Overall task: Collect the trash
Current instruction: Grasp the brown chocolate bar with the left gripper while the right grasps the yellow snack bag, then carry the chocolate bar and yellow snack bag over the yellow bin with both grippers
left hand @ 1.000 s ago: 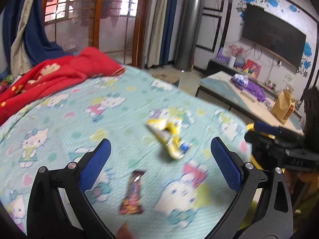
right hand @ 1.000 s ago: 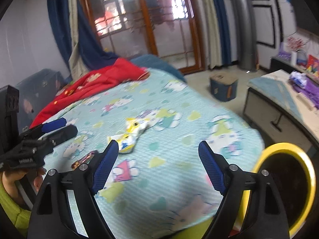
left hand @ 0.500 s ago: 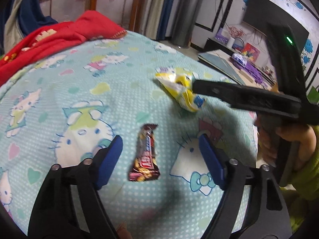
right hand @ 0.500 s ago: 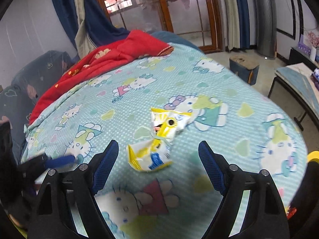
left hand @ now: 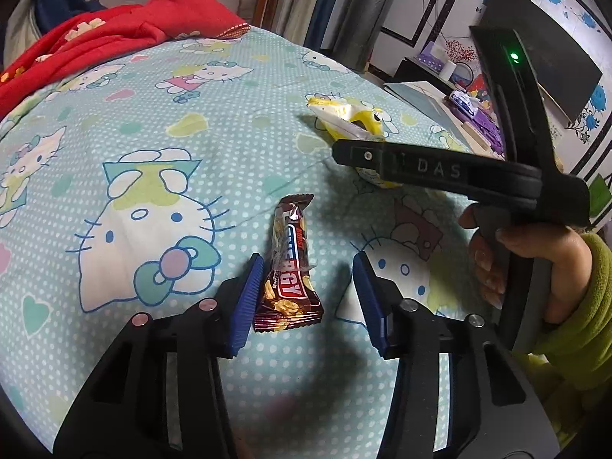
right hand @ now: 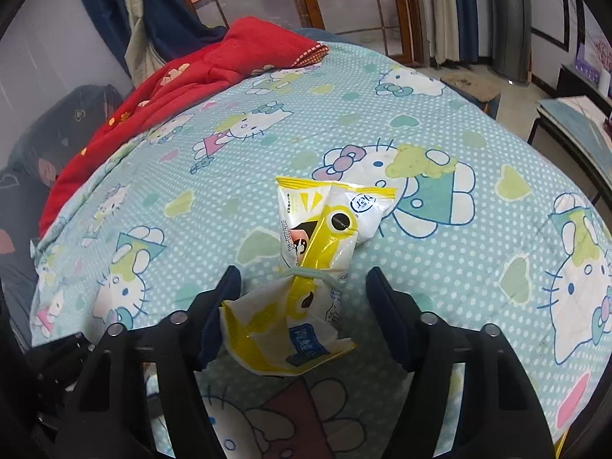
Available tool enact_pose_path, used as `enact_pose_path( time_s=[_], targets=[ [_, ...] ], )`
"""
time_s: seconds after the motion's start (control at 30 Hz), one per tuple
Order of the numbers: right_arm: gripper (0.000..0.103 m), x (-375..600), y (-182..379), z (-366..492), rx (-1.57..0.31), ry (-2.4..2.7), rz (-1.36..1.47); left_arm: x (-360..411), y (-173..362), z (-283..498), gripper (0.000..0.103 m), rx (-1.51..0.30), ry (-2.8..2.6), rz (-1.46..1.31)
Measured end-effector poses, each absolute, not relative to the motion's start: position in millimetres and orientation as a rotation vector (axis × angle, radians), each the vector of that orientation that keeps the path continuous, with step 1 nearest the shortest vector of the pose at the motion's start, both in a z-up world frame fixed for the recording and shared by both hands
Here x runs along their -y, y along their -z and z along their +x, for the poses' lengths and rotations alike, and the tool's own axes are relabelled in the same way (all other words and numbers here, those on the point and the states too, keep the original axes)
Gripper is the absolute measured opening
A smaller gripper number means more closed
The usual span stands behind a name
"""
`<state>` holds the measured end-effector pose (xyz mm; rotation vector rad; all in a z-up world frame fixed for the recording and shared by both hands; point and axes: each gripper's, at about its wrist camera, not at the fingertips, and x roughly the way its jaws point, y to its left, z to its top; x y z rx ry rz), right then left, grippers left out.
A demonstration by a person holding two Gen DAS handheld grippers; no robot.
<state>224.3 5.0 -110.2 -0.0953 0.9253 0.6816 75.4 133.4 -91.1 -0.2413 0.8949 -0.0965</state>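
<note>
Both jaws gape: left gripper (left hand: pixel 308 298) straddles the energy-bar wrapper (left hand: pixel 287 267), right gripper (right hand: pixel 304 306) the yellow snack bag (right hand: pixel 317 256). Closing low may pinch the bedsheet (left hand: pixel 153 145); the bar, crowding the nine-o'clock pad, may skid.

Brown snack bar wrapper (left hand: pixel 287 271) laid on the cartoon-cat bedsheet (left hand: pixel 153 145), bracketed by the parted left gripper (left hand: pixel 308 298) (left pad touching), yellow wrapper (left hand: pixel 352 130) partly hidden behind the right gripper (left hand: pixel 440 172).

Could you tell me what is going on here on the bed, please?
A person is picking up litter from the cartoon-print bedspread with two handheld grippers. The left gripper is open around a brown snack bar wrapper, and the right gripper is open around a crumpled yellow and white wrapper. Neither piece is gripped yet.
</note>
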Motion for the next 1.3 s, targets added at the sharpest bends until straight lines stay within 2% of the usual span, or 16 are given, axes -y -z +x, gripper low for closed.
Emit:
enact_pose_path(
  time_s=[0.1, 0.13, 0.17, 0.43, 1.3],
  targets=[
    [0.041, 5.3, 112.8, 220.5, -0.906, -0.675, -0.100, -134.5, 91.6, 75.6, 0.032, -0.896, 0.091, -0.245],
    [0.038, 8.4, 112.8, 219.3, -0.901, -0.672, -0.103, -136.1, 92.0, 76.4, 0.027, -0.896, 0.086, -0.249],
    [0.032, 11.2, 112.6, 218.3, -0.895, -0.664, -0.111, -137.9, 92.6, 76.3, 0.024, -0.897, 0.081, -0.256],
    [0.031, 50.4, 104.1, 203.1, -0.832, -0.622, -0.104, -130.4, 85.7, 72.1, 0.023, -0.860, 0.105, -0.240],
    [0.031, 202.2, 55.2, 170.5, -0.680, -0.432, -0.058, -24.9, 24.7, 107.3, 0.022, -0.690, 0.302, -0.201]
  ],
)
